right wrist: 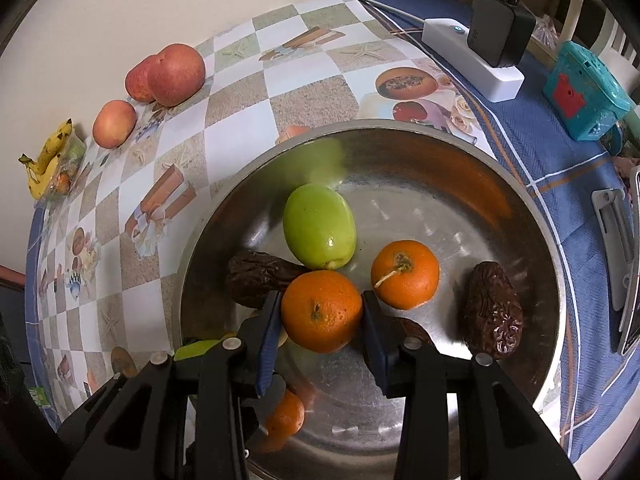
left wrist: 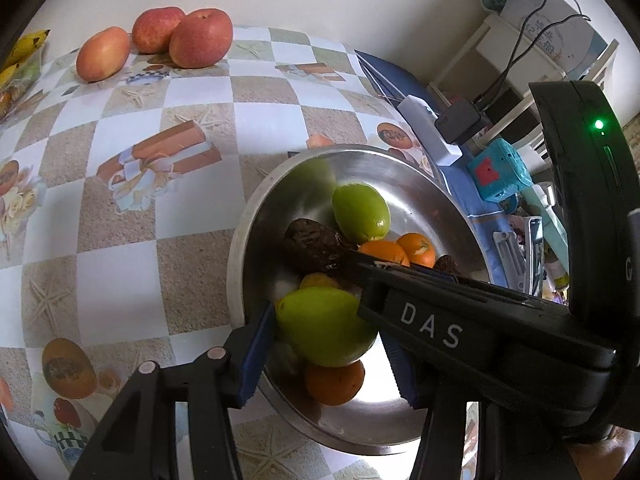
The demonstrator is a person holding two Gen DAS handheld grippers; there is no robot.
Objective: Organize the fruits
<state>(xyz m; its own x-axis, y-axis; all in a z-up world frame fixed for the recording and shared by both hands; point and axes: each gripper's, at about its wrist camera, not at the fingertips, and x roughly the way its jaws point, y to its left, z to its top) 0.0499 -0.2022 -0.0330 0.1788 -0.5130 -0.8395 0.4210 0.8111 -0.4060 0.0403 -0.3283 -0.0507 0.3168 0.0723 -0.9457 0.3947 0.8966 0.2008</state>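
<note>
Home dining corner around me: patterned oilcloth (right wrist: 240, 92) on surface, power strip (right wrist: 472, 60) with charger (right wrist: 500, 34), toy (right wrist: 584, 92), white chair (left wrist: 516, 52).

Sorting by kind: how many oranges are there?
3: one orange between the right gripper's jaws, one beside it, one beneath; others may be hidden.

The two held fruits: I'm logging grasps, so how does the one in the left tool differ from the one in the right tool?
The green fruit in the left tool is oval and smooth; the orange in the right tool is round and dimpled, with a stem scar. Both sit between blue pads over the steel bowl.
</note>
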